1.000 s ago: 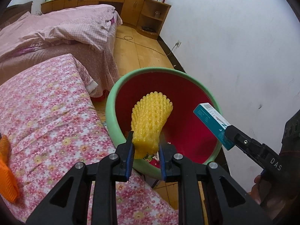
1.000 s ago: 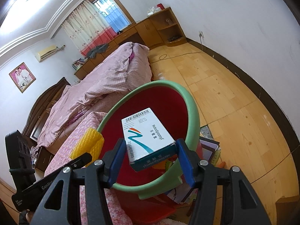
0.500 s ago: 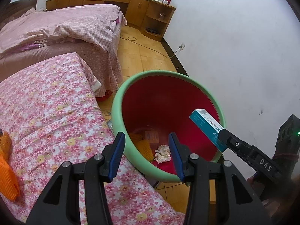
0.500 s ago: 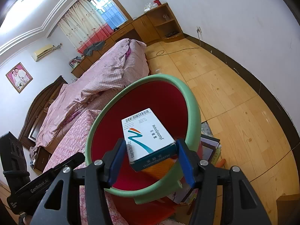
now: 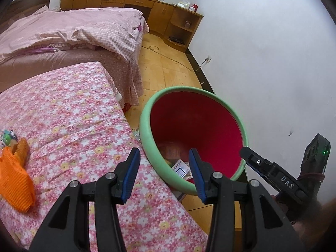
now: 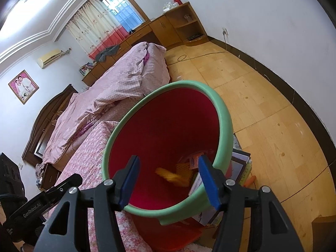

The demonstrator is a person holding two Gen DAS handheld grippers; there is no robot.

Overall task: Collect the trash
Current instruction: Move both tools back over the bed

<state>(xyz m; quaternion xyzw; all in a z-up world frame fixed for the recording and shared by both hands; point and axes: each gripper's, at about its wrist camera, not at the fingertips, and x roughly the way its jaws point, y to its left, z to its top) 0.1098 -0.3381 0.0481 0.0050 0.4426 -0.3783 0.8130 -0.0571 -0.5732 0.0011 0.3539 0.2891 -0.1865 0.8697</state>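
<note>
A moment earlier my left claw [image 5: 163, 174] had been clamped on a yellow foam net and my right claw [image 6: 168, 178] on a small medicine box; both pieces had since dropped into the bin [image 5: 147, 134]. In the right wrist view the yellow foam net [image 6: 172, 176] lay blurred near the bottom of the red interior, beside some orange packaging. In the left wrist view a small white and blue box [image 5: 178, 168] sat low in the bin, though I could not tell for certain that it was the one I had carried. I judged two items of trash delivered.

My left claw stood released, about half spread, its blue pads [image 5: 131, 174] bare, with nothing between them, hanging over the edge of the flowered bed [image 5: 73, 115] and the bin's green rim. My right claw was likewise released and empty, its fingers straddling the near rim without touching it, as far as I could tell.

Work remained: an orange net bag [image 5: 14, 187] and a few small bits still lay on the flowered bed to my left, well apart from the bin, so I judged that to be my next reach.
</note>
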